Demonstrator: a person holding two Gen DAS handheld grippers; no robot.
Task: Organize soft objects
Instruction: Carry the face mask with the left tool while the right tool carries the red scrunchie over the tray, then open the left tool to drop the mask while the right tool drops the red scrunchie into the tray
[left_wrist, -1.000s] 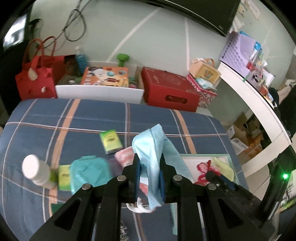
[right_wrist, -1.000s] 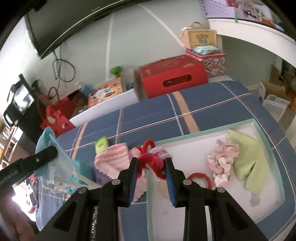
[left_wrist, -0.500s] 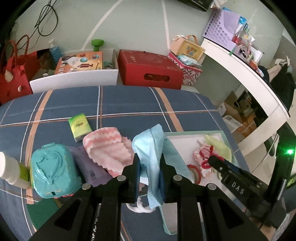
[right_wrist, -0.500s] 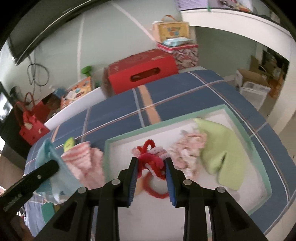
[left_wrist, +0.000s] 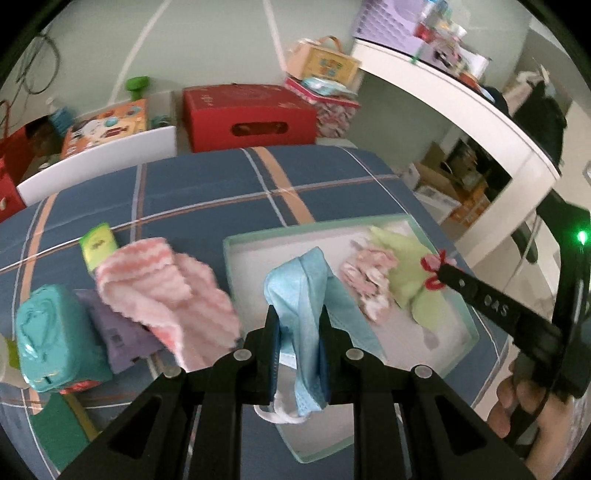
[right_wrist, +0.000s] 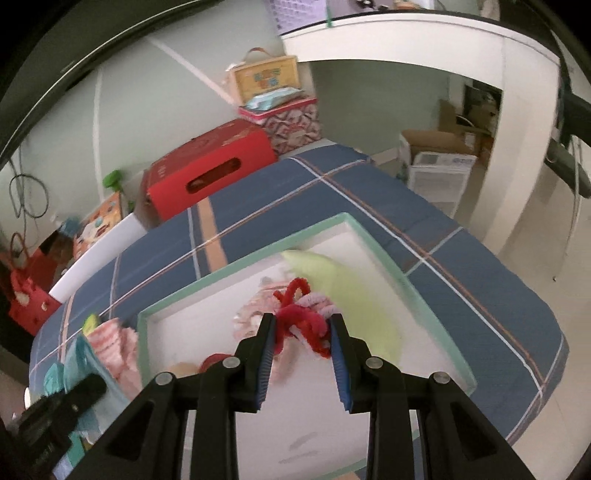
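Surface and room. A tabletop (left_wrist: 207, 192) under a blue plaid cloth with orange and white stripes carries a shallow white tray with a mint-green rim (left_wrist: 439, 254). Beyond its far edge, at 12 o'clock in the left wrist view, a red box with a slot handle (left_wrist: 251, 114) stands against a pale green wall; a patterned tin and a small yellow case are stacked at its 2 o'clock. A white counter (left_wrist: 472, 107) curves along the room at 2 o'clock.

Contents. Inside the tray lie a pale green cloth (left_wrist: 406, 273) and a pink-and-white crumpled cloth (left_wrist: 369, 273), touching each other. Outside the tray, at its 9 o'clock, a pink striped towel (left_wrist: 162, 288) lies partly over a purple item (left_wrist: 118, 328); a teal pouch (left_wrist: 51, 343) sits just beside that, and a small green box (left_wrist: 98, 247) lies at the towel's 11 o'clock.

Hand pose. The left gripper (left_wrist: 298, 343), tilted steeply downward above the near part of the tray, is clenched on a light blue face mask (left_wrist: 303, 291), whose white ear loop hangs below the jaws. The right gripper (right_wrist: 302, 343), likewise angled down over the tray interior, grasps a bundle of red and pink fuzzy pipe cleaners (right_wrist: 303, 314) between its blue pads. In the left wrist view, a hand (left_wrist: 524, 413) holds the right gripper's handle at 4 o'clock.
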